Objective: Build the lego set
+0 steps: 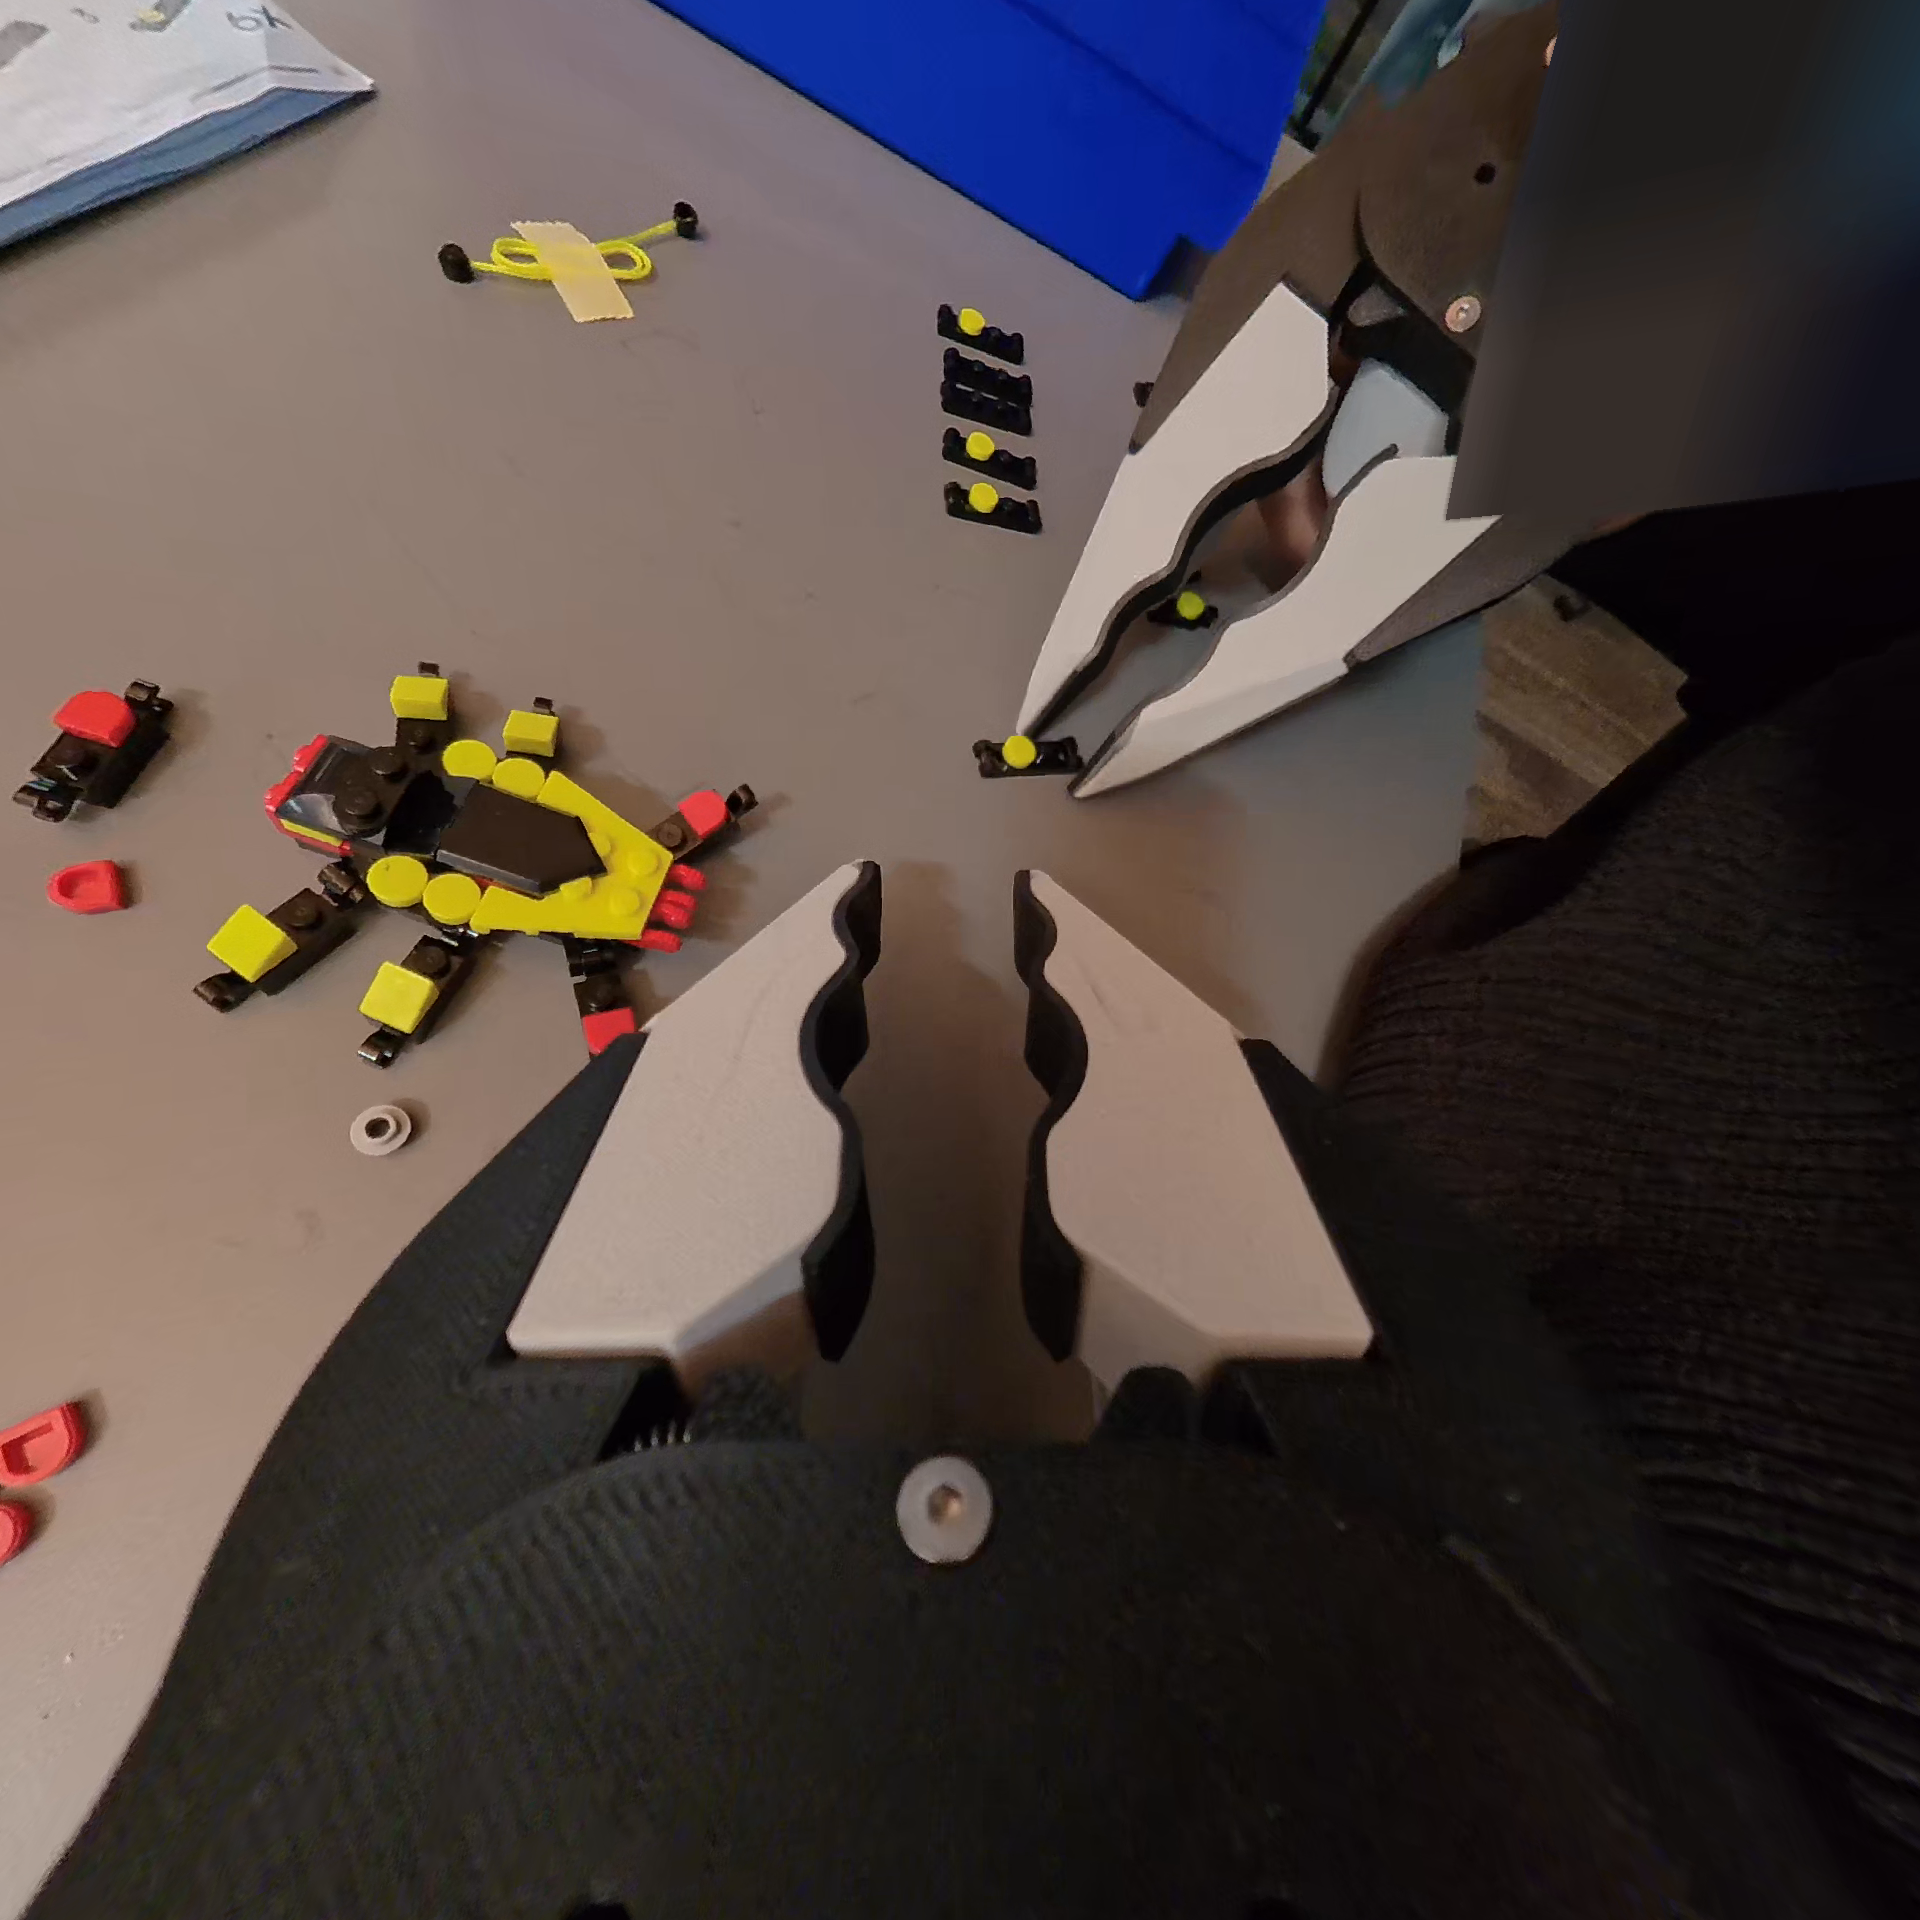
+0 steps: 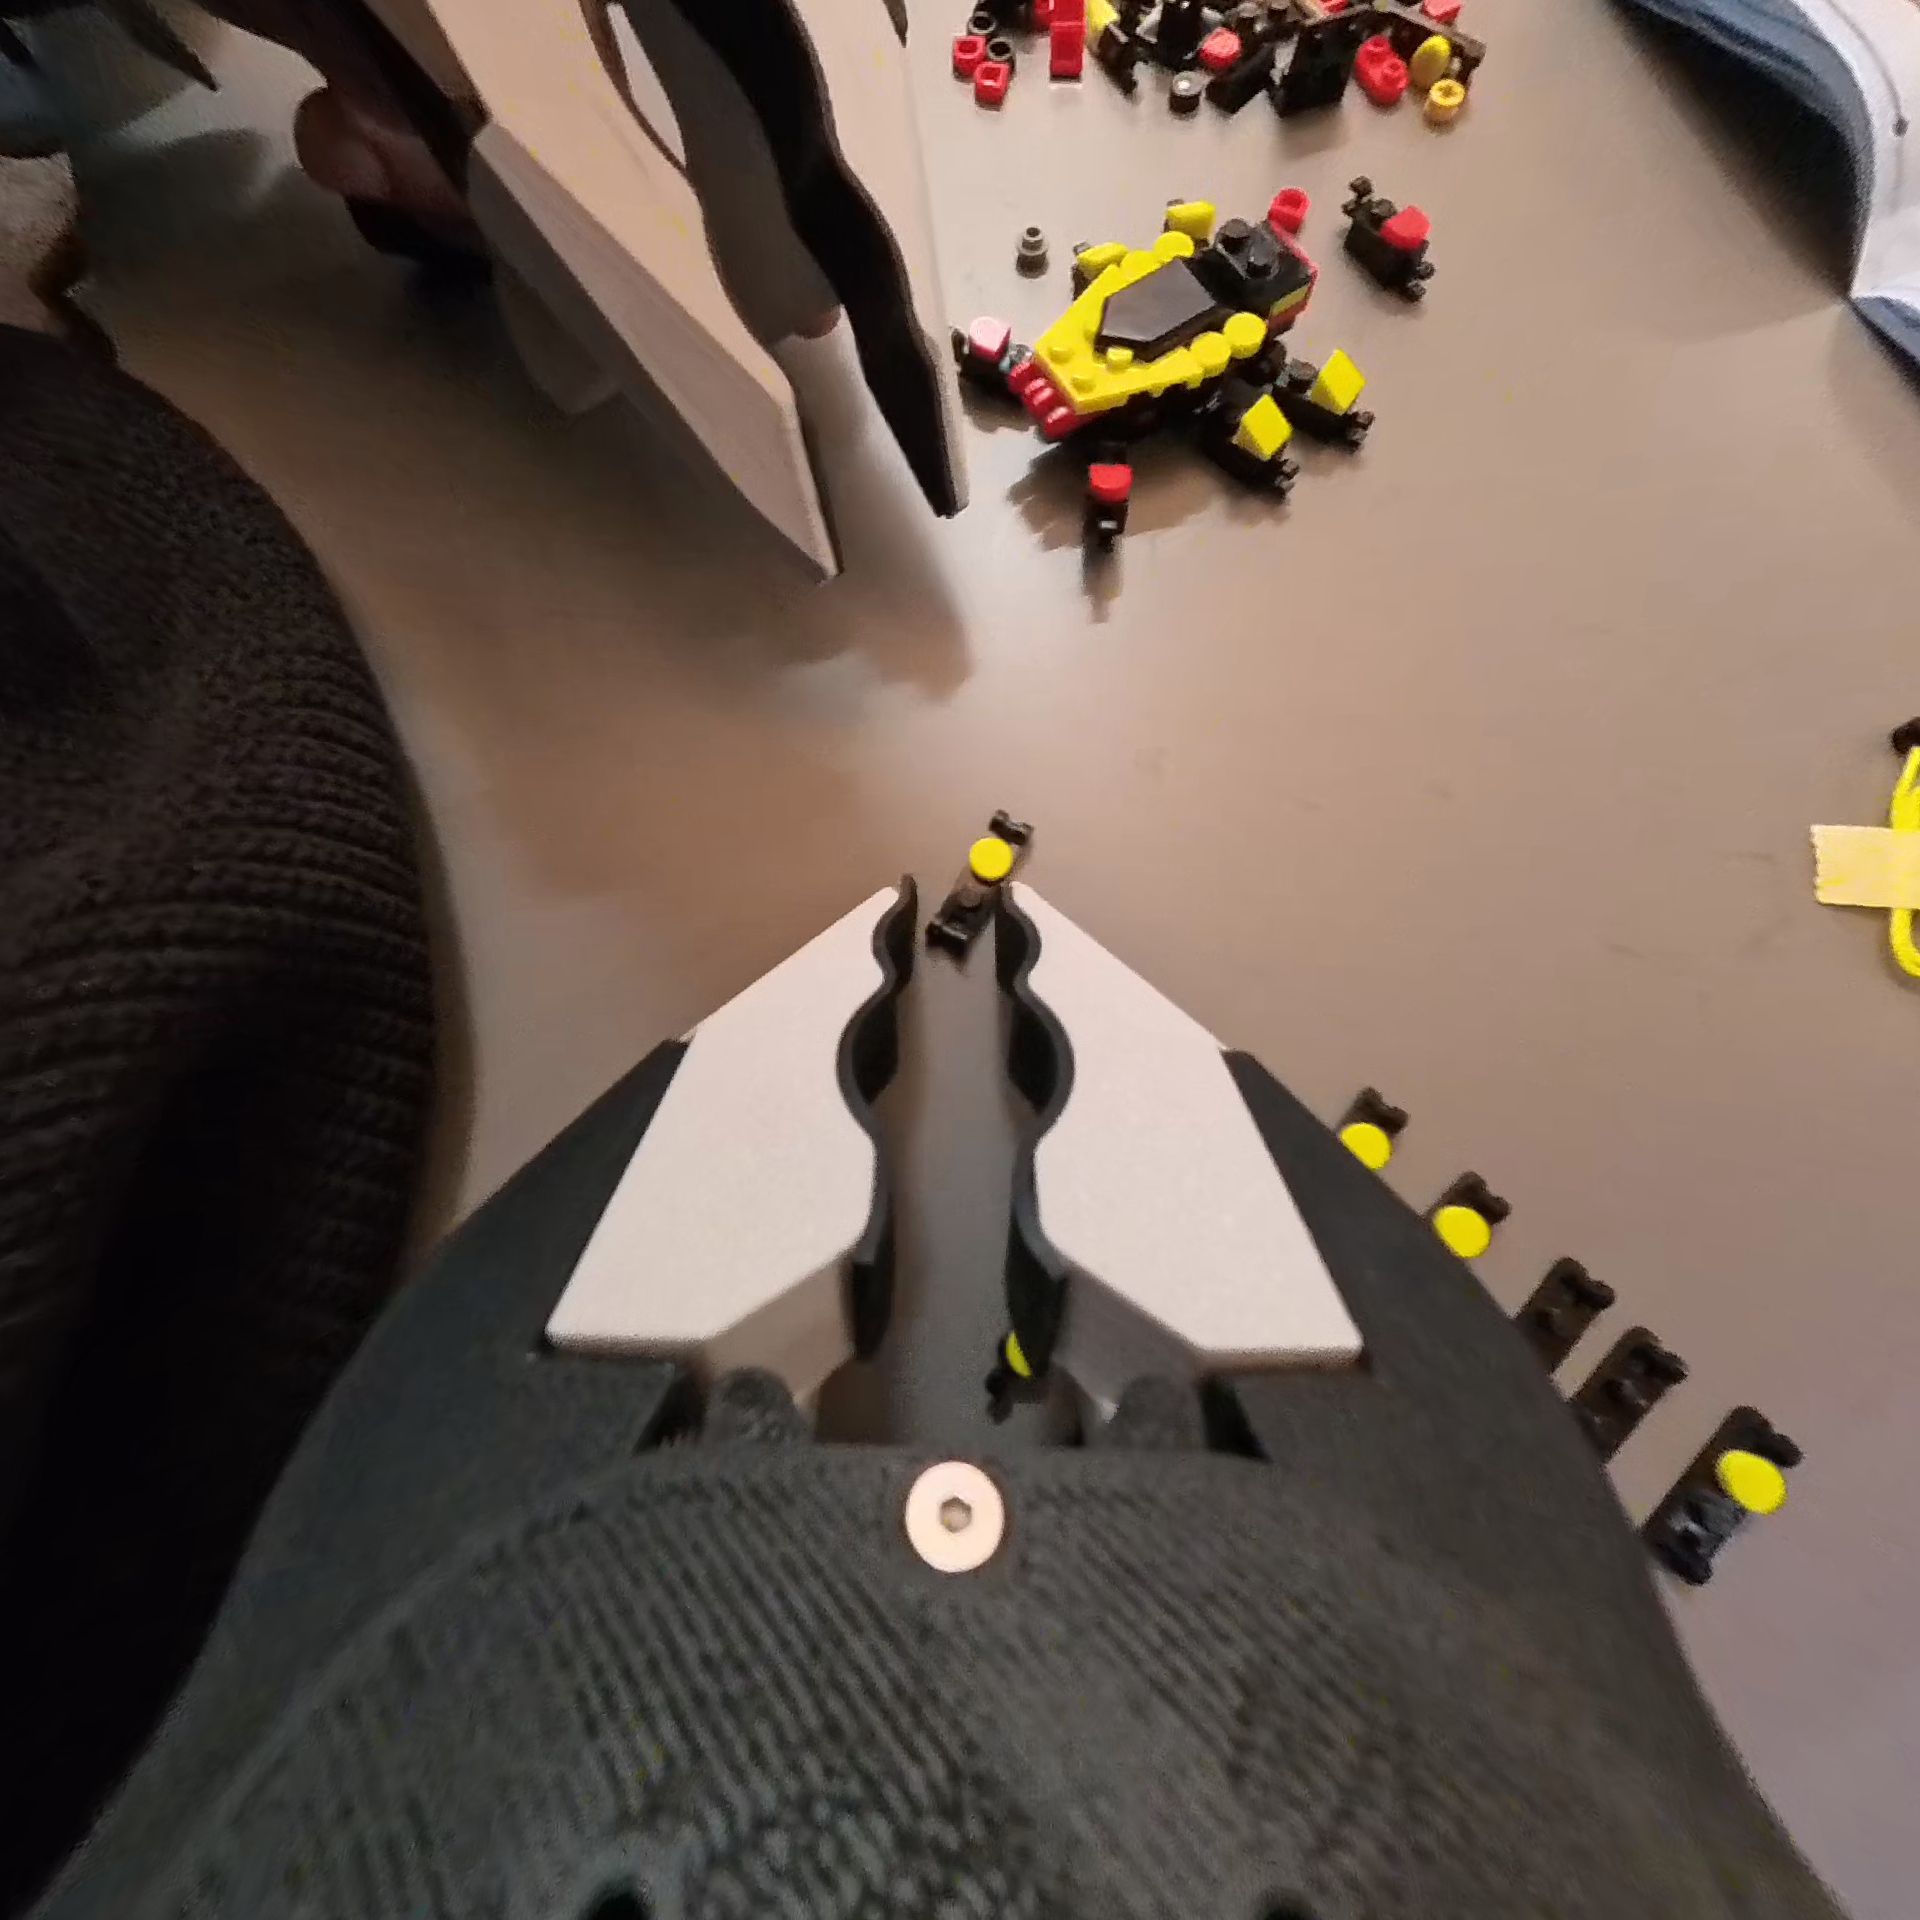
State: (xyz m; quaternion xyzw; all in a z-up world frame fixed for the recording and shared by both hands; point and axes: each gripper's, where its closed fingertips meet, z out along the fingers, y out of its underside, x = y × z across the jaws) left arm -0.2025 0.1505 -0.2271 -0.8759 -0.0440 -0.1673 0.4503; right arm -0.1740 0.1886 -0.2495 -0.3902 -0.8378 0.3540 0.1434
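On the grey counter (image 1: pixel 727 520), working left to right in the left wrist view: a small black and red sub-assembly (image 1: pixel 94 748) lies at the far left, with loose red pieces near it. Beside it sits the part-built model (image 1: pixel 478 842), a yellow, black and red body with hinged legs splayed out flat. A grey round stud (image 1: pixel 381 1127) lies just below it. Further right, a column of black clip plates (image 1: pixel 987 416), most capped with a yellow round tile, lies apart from the model. The left tongs (image 1: pixel 945 883) hang over bare counter, jaws set wide, holding nothing. The right tongs (image 2: pixel 956 904) are narrowed about one end of a single black clip plate with yellow tile (image 2: pixel 982 873), tips down at the counter; whether they actually bear on it cannot be told. Judgement: the piece is very light, rigid and smooth, liable to pivot or shoot out under an end grip. Hold is better taken across its long flat sides, near the middle. The model's leg joints look loosely hinged; press on its body, not its legs.
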